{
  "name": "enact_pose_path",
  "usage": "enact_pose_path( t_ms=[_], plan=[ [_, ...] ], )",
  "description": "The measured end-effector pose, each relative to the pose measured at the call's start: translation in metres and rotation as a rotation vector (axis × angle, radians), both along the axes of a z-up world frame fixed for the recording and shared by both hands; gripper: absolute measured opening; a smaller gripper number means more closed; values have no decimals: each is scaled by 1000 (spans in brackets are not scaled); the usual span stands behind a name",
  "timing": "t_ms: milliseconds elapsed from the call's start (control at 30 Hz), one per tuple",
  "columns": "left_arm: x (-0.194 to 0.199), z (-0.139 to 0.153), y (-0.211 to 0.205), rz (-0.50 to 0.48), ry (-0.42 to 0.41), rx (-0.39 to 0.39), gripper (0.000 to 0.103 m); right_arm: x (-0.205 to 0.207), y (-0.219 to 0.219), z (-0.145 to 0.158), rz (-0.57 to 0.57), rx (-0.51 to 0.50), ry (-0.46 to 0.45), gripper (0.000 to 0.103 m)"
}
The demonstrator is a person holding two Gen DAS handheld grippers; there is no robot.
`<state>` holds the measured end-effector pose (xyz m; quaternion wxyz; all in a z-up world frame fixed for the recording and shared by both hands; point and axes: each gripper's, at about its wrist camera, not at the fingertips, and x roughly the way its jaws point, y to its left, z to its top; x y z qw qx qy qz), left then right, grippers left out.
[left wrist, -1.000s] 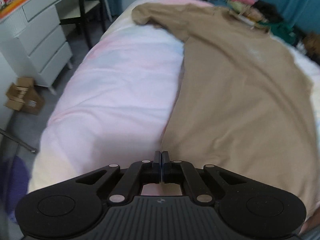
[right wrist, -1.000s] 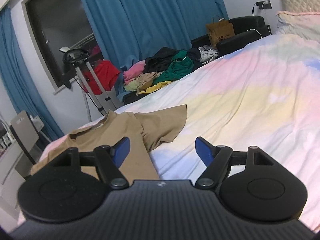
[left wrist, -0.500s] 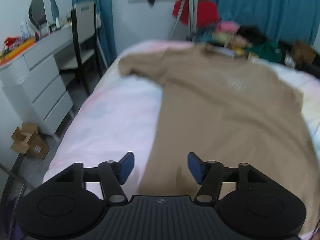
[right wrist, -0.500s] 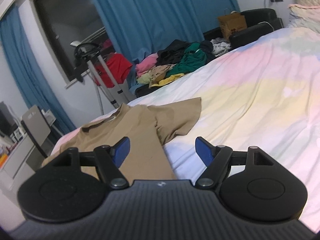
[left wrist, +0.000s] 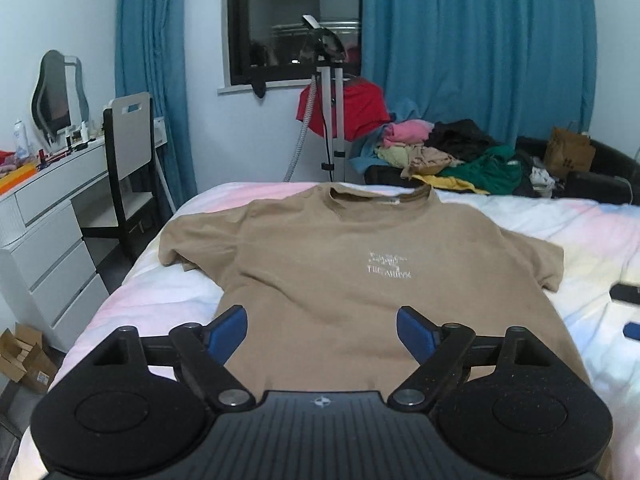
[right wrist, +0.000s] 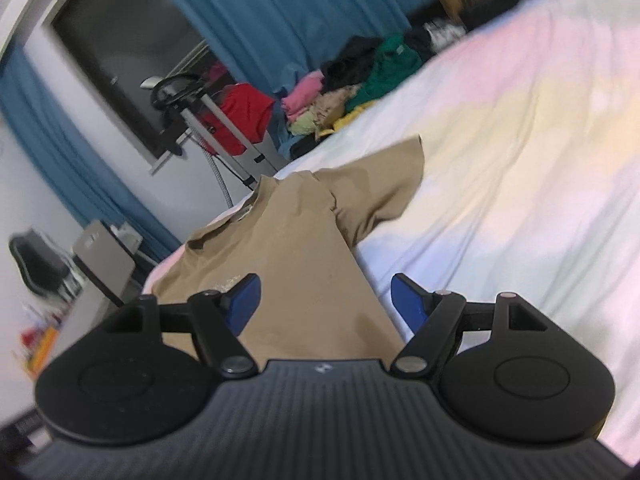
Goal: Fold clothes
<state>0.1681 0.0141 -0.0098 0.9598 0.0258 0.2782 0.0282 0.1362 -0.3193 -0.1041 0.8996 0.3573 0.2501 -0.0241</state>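
Pastel quilted bed (left wrist: 160,292); tan cotton T-shirt (left wrist: 360,280) spread flat, creased sleeves

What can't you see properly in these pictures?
- T-shirt bottom hem: both views, hidden behind the gripper bodies.
- White print on its chest: left wrist view, too small and soft to read.
- Dresser clutter: right wrist view, blurred and at the edge.
- Right gripper: left wrist view, cut off by the right edge.

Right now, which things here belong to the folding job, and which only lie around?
For the job: tan T-shirt, spread flat on the bed; left gripper and right gripper, both open, holding nothing.

Lying about: clothes pile, red garment, chair, dresser, cardboard box.
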Motion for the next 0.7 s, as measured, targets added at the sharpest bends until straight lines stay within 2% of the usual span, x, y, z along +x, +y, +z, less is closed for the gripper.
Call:
enact_pose_path(
  t_ms=[133,267,400,500,600,633,700],
  plan=[
    [2,-19,10,-7,29,-23,84,30,-9,-24,-45,139,52,75],
    [2,-33,31,11,50,-103,85,77,-23,-58,-64,322,84,75],
    [3,-44,50,29,75,-208,85,113,-38,-94,-149,491,56,75],
    [4,-50,54,23,83,-235,85,142,-38,-107,-159,458,28,75],
    [11,-57,52,-5,71,-215,86,167,-34,-110,-175,389,-18,75],
    [13,-60,51,-6,71,-208,86,175,-33,-110,-176,365,-27,67],
    [22,-67,49,-8,86,-195,86,184,-38,-111,-196,327,-26,44]
  ],
)
